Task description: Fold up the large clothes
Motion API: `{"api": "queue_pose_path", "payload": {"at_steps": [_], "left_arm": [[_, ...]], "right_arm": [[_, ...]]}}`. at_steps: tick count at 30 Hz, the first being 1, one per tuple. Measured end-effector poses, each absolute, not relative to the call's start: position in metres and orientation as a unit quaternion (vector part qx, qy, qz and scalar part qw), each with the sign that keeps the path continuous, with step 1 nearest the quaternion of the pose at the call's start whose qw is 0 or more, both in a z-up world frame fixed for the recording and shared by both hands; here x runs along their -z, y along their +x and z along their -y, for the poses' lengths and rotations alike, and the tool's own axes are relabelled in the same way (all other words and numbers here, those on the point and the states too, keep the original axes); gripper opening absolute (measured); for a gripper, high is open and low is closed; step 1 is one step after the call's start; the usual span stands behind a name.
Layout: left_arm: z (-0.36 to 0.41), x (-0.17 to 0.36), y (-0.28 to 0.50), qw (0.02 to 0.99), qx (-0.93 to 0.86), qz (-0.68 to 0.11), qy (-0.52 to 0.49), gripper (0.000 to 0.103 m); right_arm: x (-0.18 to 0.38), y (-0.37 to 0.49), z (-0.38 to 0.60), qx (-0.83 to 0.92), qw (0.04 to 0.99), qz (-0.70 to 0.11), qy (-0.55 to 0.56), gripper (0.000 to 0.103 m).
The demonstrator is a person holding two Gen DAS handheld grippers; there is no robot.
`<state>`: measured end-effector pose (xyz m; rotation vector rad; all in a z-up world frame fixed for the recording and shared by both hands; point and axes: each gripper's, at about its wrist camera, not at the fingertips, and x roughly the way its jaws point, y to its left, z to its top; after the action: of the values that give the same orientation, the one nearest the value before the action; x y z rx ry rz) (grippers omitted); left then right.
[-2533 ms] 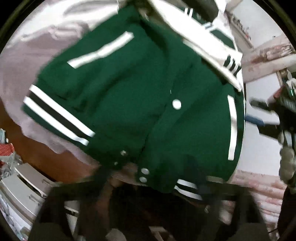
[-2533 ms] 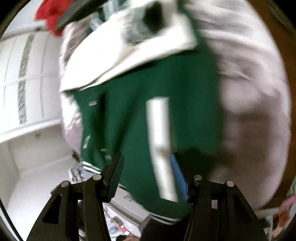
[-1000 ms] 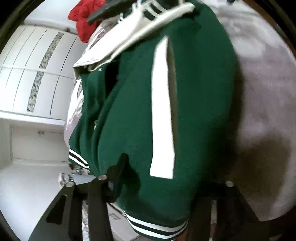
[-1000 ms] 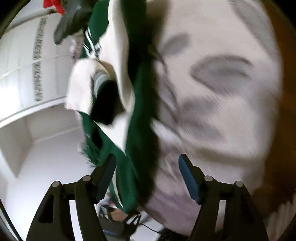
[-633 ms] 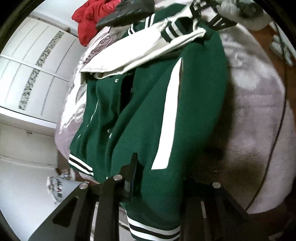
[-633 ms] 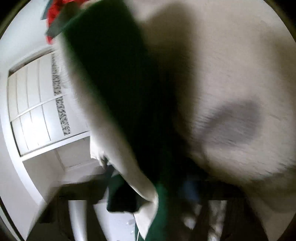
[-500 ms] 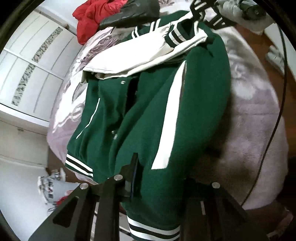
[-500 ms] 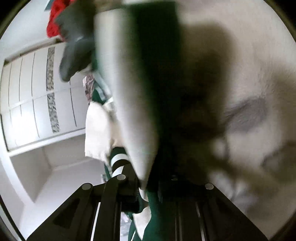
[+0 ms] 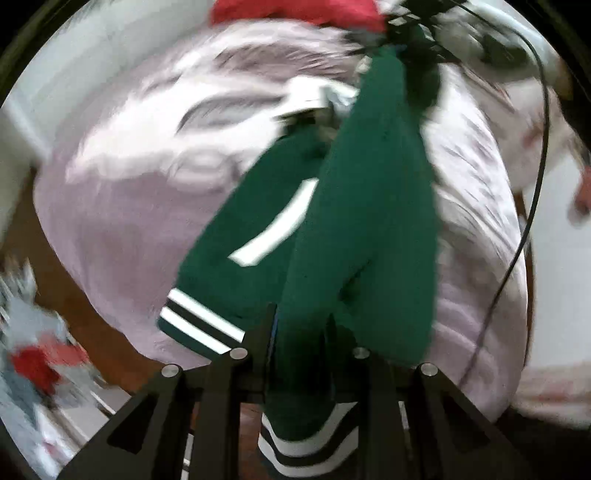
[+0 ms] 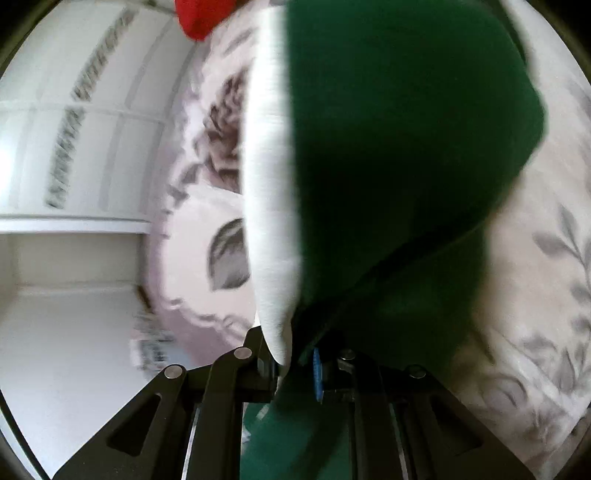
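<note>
A green varsity jacket (image 9: 369,221) with white sleeves and striped black-and-white cuffs hangs lifted above the bed. My left gripper (image 9: 299,332) is shut on its green hem beside the striped band. In the right wrist view the jacket (image 10: 399,147) fills the middle, with its white sleeve (image 10: 271,221) at the left. My right gripper (image 10: 295,354) is shut on that green and white cloth. The far end of the jacket stretches up to the other gripper (image 9: 417,40) at the top of the left wrist view.
A pale blanket (image 9: 129,192) with a grey leaf print covers the bed under the jacket. Red clothing (image 9: 295,11) lies at the bed's far end. A black cable (image 9: 532,192) runs down the right. White cupboard doors (image 10: 74,129) stand at the left. Brown floor (image 9: 22,221) shows beside the bed.
Both grippers have closed on the jacket and lifted it off the bed. The garment, spread flat before, now hangs stretched between them, and both views have swung fast.
</note>
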<state>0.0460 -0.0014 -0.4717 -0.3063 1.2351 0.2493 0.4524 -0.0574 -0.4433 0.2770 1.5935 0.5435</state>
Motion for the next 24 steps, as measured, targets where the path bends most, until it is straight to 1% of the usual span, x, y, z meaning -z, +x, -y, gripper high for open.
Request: {"api": "queue_pose_path", "payload": {"at_steps": [1,3,4,6,7,8,10,13,16,18,19,21,22,23,24], "left_arm": [[-0.023,0.486,0.043,0.791,-0.121,-0.575,-0.171,0.022],[-0.074,0.523,0.039,0.77,-0.126,-0.578,-0.238,0.026],[-0.095,0.539,0.036,0.755,-0.127,-0.581,-0.276,0.032],[-0.123,0.558,0.028,0.732,-0.118,-0.58,-0.338,0.035],[-0.134,0.56,0.023,0.723,-0.117,-0.576,-0.363,0.038],[-0.14,0.558,0.018,0.72,-0.12,-0.573,-0.372,0.051],[-0.15,0.548,0.001,0.719,-0.144,-0.57,-0.372,0.072],[-0.156,0.532,-0.021,0.717,-0.168,-0.561,-0.377,0.073],[-0.14,0.532,-0.028,0.701,-0.168,-0.565,-0.402,0.073],[-0.12,0.541,-0.019,0.685,-0.161,-0.585,-0.404,0.073],[-0.107,0.551,-0.011,0.676,-0.161,-0.601,-0.395,0.073],[-0.094,0.562,0.0,0.678,-0.18,-0.605,-0.377,0.071],[-0.092,0.562,0.001,0.683,-0.19,-0.598,-0.374,0.048],[-0.092,0.561,0.001,0.686,-0.191,-0.588,-0.384,0.02],[-0.095,0.558,-0.002,0.684,-0.195,-0.575,-0.403,0.019]], "right_arm": [[0.454,0.454,0.036,-0.231,0.659,-0.709,0.101,0.015],[0.491,0.458,-0.01,-0.203,0.655,-0.725,0.065,0.015],[0.504,0.459,-0.021,-0.197,0.648,-0.733,0.059,0.018],[0.524,0.454,-0.033,-0.203,0.625,-0.749,0.085,0.04],[0.522,0.452,-0.034,-0.228,0.615,-0.746,0.118,0.059],[0.515,0.446,-0.033,-0.258,0.602,-0.742,0.144,0.067],[0.497,0.431,-0.023,-0.312,0.575,-0.735,0.18,0.068],[0.473,0.401,0.004,-0.338,0.575,-0.721,0.188,0.07],[0.46,0.369,0.053,-0.33,0.59,-0.72,0.154,0.07],[0.465,0.345,0.103,-0.31,0.592,-0.729,0.146,0.07],[0.476,0.331,0.122,-0.298,0.587,-0.738,0.146,0.07],[0.502,0.298,0.159,-0.276,0.559,-0.762,0.175,0.07],[0.513,0.282,0.171,-0.267,0.542,-0.774,0.19,0.07],[0.532,0.258,0.185,-0.254,0.511,-0.793,0.213,0.07],[0.54,0.242,0.194,-0.249,0.493,-0.804,0.223,0.07]]}}
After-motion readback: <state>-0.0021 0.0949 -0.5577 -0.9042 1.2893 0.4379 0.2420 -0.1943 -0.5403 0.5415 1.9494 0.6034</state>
